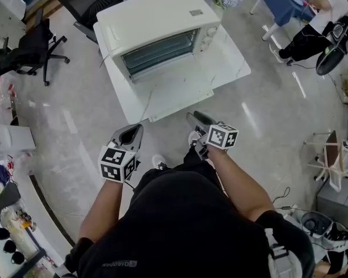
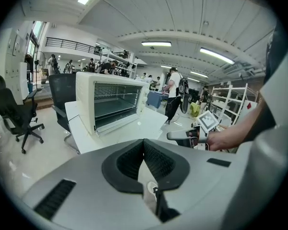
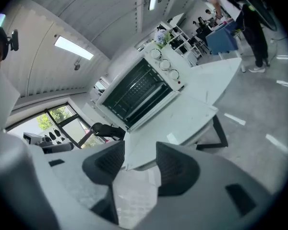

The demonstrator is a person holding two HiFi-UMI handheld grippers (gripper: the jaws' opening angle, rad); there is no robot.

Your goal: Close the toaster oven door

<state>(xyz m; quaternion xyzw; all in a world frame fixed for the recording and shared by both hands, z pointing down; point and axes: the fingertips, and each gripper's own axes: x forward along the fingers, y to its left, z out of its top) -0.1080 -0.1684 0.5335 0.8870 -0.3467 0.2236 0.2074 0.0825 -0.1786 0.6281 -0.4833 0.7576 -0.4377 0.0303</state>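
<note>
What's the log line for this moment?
left gripper: shut, empty | right gripper: open, empty | toaster oven: on table, untouched | door: looks shut

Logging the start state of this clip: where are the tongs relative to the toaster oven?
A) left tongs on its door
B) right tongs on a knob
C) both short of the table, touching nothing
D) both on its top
C: left tongs and right tongs hang over the floor, short of the table bearing the toaster oven.
</note>
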